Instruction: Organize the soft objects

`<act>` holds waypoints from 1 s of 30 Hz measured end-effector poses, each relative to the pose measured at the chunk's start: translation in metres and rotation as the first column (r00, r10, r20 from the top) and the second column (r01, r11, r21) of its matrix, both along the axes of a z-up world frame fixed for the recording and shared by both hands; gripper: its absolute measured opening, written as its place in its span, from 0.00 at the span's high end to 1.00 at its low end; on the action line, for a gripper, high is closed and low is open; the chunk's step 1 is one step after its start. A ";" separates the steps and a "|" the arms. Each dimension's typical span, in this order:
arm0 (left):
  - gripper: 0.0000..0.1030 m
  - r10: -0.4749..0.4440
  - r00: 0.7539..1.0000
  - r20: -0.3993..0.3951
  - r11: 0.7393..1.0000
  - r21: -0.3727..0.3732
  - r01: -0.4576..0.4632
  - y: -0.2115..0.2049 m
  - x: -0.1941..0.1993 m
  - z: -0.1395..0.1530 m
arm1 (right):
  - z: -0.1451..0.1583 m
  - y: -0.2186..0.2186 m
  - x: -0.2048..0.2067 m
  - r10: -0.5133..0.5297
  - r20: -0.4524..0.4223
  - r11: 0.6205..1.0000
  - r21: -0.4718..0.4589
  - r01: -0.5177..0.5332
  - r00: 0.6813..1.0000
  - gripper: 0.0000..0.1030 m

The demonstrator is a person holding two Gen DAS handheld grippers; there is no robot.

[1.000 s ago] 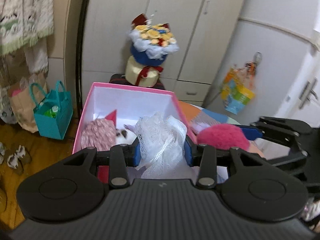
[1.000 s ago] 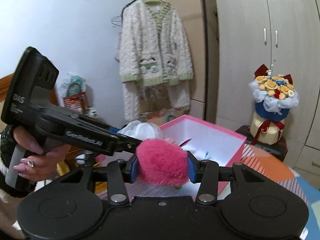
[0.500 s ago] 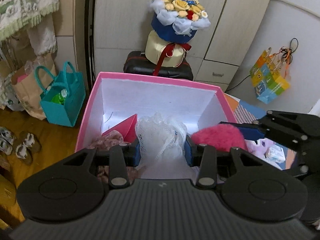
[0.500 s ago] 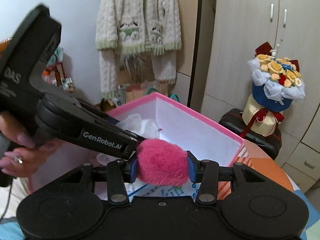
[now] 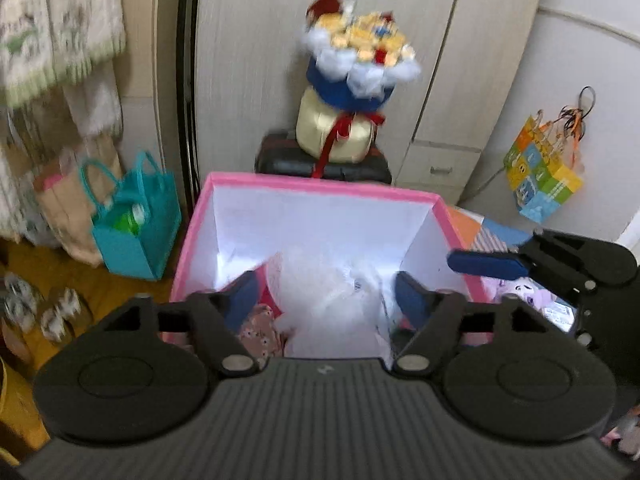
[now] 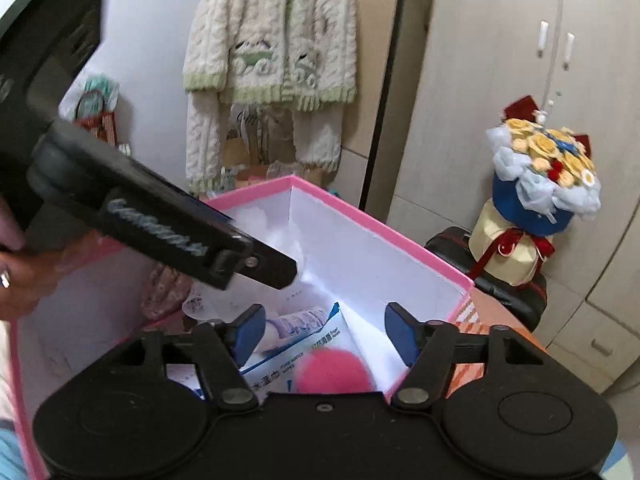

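Legible text, right wrist view:

- White and blue wipes packet [image 6: 298, 354], lying in the pink box [image 6: 384, 236]: blue capitals are reading "PURE WATER" (a smaller line beneath and some larger characters beside it are too blurred to make out).
- Left gripper [image 6: 280, 268], side of its arm: pale raised lettering is showing, smeared beyond reading.

Left wrist view: nothing readable.

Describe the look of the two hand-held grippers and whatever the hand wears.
Both are matte black plastic. The left hand-held gripper and right hand-held gripper each have blue pads on angled black fingers, silver pivot screws, two round discs and a ribbed body. Seen side-on, the left one bears blurred white lettering. The hand wears a ring. No cables show.
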State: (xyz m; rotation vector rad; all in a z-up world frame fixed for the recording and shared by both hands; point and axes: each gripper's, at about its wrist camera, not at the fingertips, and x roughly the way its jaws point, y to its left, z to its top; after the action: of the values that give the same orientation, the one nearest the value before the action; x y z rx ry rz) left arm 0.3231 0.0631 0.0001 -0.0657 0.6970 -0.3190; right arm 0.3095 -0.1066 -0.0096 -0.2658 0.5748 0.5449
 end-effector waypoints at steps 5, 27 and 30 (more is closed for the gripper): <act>0.23 -0.011 0.994 0.107 0.997 0.071 0.004 0.004 -0.035 0.021 | 0.011 -0.020 -0.029 -0.025 -0.040 0.988 0.151 0.031 0.999 0.26; 0.23 -0.236 0.959 0.158 0.963 0.173 0.209 -0.002 -0.185 0.073 | 0.072 -0.060 -0.160 -0.085 -0.063 0.981 0.172 0.095 0.994 0.22; 0.23 -0.261 0.951 0.165 0.956 0.185 0.230 -0.008 -0.199 0.074 | 0.076 -0.064 -0.174 -0.082 -0.060 0.983 0.163 0.090 0.995 0.21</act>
State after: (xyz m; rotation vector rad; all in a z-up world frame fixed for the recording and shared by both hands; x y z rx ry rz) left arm 0.1239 0.0556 0.0744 0.2081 0.5417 -0.4995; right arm 0.1355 -0.1702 0.0669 -0.0690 0.5860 0.5138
